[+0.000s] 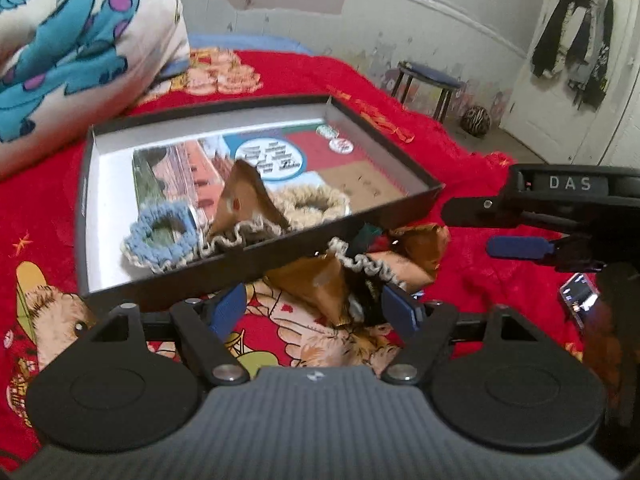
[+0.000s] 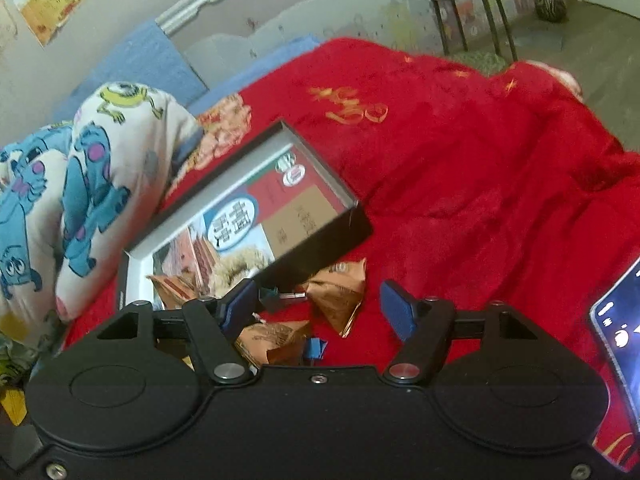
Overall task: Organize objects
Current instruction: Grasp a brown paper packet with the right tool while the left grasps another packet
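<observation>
A shallow black box (image 1: pixel 260 258) lies on the red blanket (image 1: pixel 460 152). Inside it are a blue scrunchie (image 1: pixel 138 240), a cream fuzzy scrunchie (image 1: pixel 338 200), a beige ruffled one (image 1: pixel 228 240) and a brown triangular packet (image 1: pixel 244 196). Just in front of the box, more brown packets (image 1: pixel 320 284) and a beige scrunchie (image 1: pixel 368 264) lie in a heap. My left gripper (image 1: pixel 316 308) hangs open just above this heap. My right gripper (image 1: pixel 500 228) reaches in from the right. In the right wrist view it (image 2: pixel 320 312) is open above two packets (image 2: pixel 340 296), beside the box (image 2: pixel 320 248).
A pillow with a blue monster print (image 1: pixel 80 40) leans left of the box. A lit phone (image 2: pixel 620 340) lies on the blanket at the right. Beyond the bed stand a blue-topped stool (image 1: pixel 432 76), a striped ball (image 1: pixel 475 120) and a door hung with clothes (image 1: pixel 576 32).
</observation>
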Available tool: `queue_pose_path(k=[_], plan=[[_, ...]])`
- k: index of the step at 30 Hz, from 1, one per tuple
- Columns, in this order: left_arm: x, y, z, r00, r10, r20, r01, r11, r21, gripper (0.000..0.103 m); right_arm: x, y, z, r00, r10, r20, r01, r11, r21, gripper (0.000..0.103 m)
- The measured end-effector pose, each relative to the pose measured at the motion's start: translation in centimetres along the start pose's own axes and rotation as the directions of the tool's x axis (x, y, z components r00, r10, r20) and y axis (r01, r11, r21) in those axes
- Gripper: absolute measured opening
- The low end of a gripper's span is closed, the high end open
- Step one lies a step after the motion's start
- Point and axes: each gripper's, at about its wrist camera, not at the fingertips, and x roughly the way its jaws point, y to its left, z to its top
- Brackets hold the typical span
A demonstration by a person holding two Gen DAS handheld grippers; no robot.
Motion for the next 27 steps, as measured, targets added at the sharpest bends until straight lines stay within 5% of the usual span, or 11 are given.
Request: queue_pose_path(k=[11,19,27], plan=[[3.1,0.6,0.1,1.0,0.023,0.01,-0.022,0.997,-0.071,0.072,3.9,0.3,-0.1,0.996,-0.043,-0.075,0.042,0.999,-0.019,0.066],[4.1,0.5,-0.1,1.0,0.026,-0.004,-0.026,0.994,-0.107,0.04,5.6,0.1,0.1,0.995,-0.068,-0.077,0.068,0.998,-0.01,0.065],[3.9,0.8,0.0,1.0,0.017,-0.006,-0.018,0.989,-0.147,0.037,6.4,0.3,0.0,0.996,-0.075,-0.049,0.074,0.997,-0.031,0.06]])
